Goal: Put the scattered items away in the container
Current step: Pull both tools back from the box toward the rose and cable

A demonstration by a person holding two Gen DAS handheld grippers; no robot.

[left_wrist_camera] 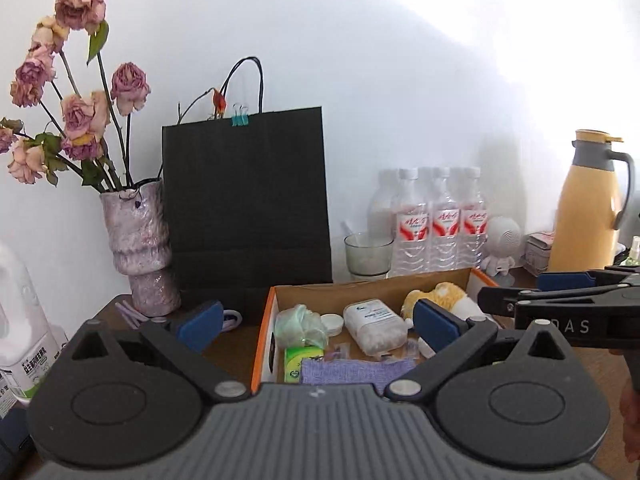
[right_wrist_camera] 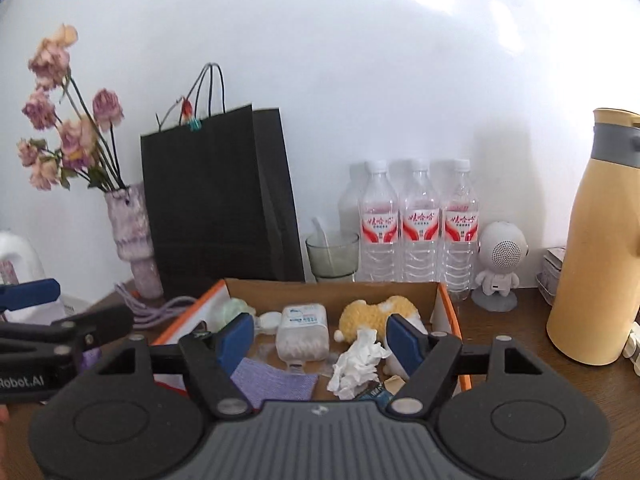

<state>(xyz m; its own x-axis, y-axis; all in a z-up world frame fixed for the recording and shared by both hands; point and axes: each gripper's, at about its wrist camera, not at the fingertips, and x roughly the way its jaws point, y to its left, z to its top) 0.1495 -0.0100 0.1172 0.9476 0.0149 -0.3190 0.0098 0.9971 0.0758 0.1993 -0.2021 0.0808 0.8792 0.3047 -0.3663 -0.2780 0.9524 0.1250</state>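
Note:
An open cardboard box (left_wrist_camera: 360, 285) (right_wrist_camera: 320, 292) with orange edges sits on the dark wooden table. Inside lie a purple cloth (left_wrist_camera: 352, 370) (right_wrist_camera: 276, 378), a clear cotton swab box (left_wrist_camera: 374, 326) (right_wrist_camera: 302, 332), a yellow plush toy (left_wrist_camera: 444, 296) (right_wrist_camera: 368, 314), a green mesh bundle (left_wrist_camera: 302, 324), a green tissue pack (left_wrist_camera: 298, 362) and a crumpled white tissue (right_wrist_camera: 358, 364). My left gripper (left_wrist_camera: 318, 322) hovers open before the box's near left side, nothing between its pads. My right gripper (right_wrist_camera: 320, 340) is open and empty above the near edge; it also shows from the side (left_wrist_camera: 512, 290).
Behind the box stand a black paper bag (left_wrist_camera: 244, 208), a vase of dried roses (left_wrist_camera: 140, 248), a glass (left_wrist_camera: 368, 254), three water bottles (left_wrist_camera: 440, 220), a white figurine (right_wrist_camera: 500, 264) and a yellow jug (right_wrist_camera: 592, 248). A purple cable (right_wrist_camera: 160, 310) lies left of the box. A white bottle (left_wrist_camera: 20, 320) stands far left.

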